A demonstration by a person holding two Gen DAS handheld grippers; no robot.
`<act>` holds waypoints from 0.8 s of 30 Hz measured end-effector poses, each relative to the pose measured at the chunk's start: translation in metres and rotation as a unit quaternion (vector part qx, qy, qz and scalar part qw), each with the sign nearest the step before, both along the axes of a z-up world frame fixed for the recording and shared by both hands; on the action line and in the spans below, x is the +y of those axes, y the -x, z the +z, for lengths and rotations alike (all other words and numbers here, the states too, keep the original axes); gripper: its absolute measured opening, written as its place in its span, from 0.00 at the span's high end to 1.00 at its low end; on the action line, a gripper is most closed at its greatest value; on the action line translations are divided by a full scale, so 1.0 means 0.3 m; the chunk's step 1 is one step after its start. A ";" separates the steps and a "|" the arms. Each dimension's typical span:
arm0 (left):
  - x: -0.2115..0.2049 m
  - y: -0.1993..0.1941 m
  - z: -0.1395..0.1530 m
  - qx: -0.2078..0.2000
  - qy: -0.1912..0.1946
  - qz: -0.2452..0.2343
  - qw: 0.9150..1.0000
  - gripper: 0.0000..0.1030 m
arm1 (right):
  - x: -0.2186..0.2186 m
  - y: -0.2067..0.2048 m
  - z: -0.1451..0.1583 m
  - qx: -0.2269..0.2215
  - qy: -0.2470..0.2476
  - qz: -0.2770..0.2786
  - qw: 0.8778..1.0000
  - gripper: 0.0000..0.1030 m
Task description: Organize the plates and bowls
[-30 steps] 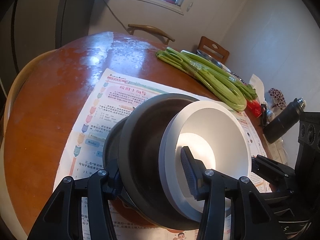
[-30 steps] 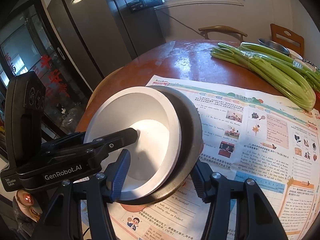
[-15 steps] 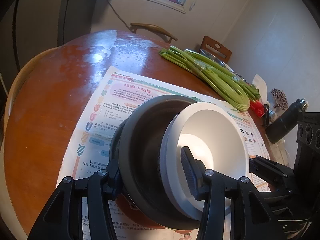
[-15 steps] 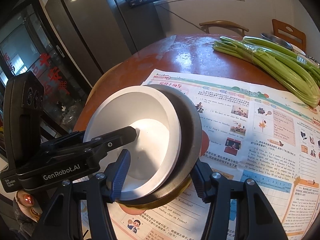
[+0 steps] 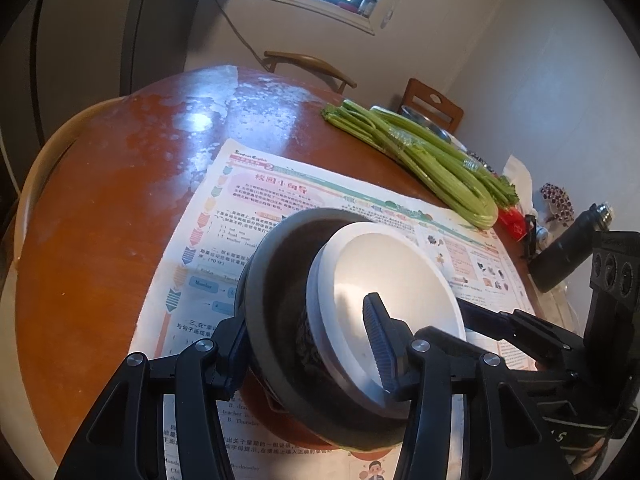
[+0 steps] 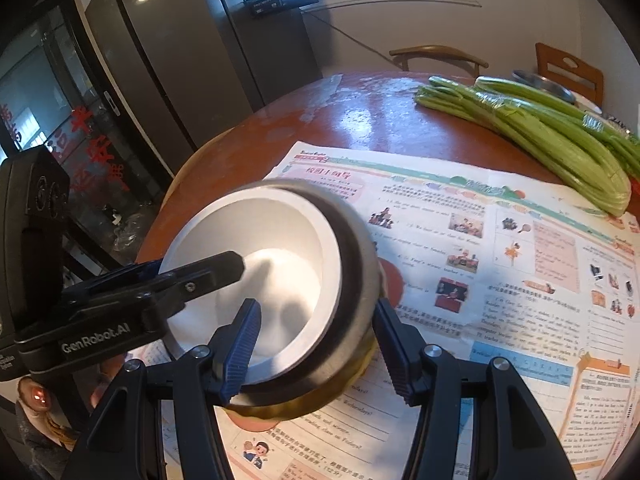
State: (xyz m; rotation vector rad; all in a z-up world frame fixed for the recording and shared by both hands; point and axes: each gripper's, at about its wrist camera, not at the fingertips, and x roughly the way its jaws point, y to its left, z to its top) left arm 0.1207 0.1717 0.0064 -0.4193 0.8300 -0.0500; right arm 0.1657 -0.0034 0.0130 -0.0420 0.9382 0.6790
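Note:
A white bowl (image 5: pixel 396 280) (image 6: pixel 276 252) sits nested in a dark metal bowl (image 5: pixel 280 280) (image 6: pixel 356 280), both tilted and lifted above the newspaper. My left gripper (image 5: pixel 304 344) is shut across the stack's rim, one finger inside the white bowl and one outside the dark bowl. My right gripper (image 6: pixel 320 340) grips the stack's opposite rim the same way. A yellowish dish edge (image 6: pixel 320 404) shows under the dark bowl. Each view shows the other gripper's body at its side.
A newspaper (image 6: pixel 500 248) (image 5: pixel 248 200) covers the near part of the round wooden table (image 5: pixel 100 200). Celery bunches (image 6: pixel 540 132) (image 5: pixel 420 156) lie at the far right. A black bottle (image 5: pixel 568 252) lies at the right edge. Chairs stand behind the table.
The nested bowls have risen and tilted further in both grippers. A yellowish dish edge now shows under the dark bowl.

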 end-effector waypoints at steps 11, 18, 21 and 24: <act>-0.008 0.049 0.055 -0.020 -0.029 0.015 0.999 0.48 | -0.021 0.017 0.031 -0.020 -0.006 -0.006 1.000 0.44; -0.023 0.073 0.093 -0.033 -0.051 0.029 0.998 0.48 | -0.046 0.035 0.066 -0.041 -0.012 -0.015 0.999 0.44; -0.033 0.086 0.113 -0.040 -0.057 0.028 0.997 0.48 | -0.065 0.048 0.089 -0.061 -0.016 -0.028 0.998 0.44; -0.049 0.102 0.136 -0.048 -0.068 0.032 0.996 0.48 | -0.084 0.062 0.114 -0.082 -0.011 -0.036 0.996 0.44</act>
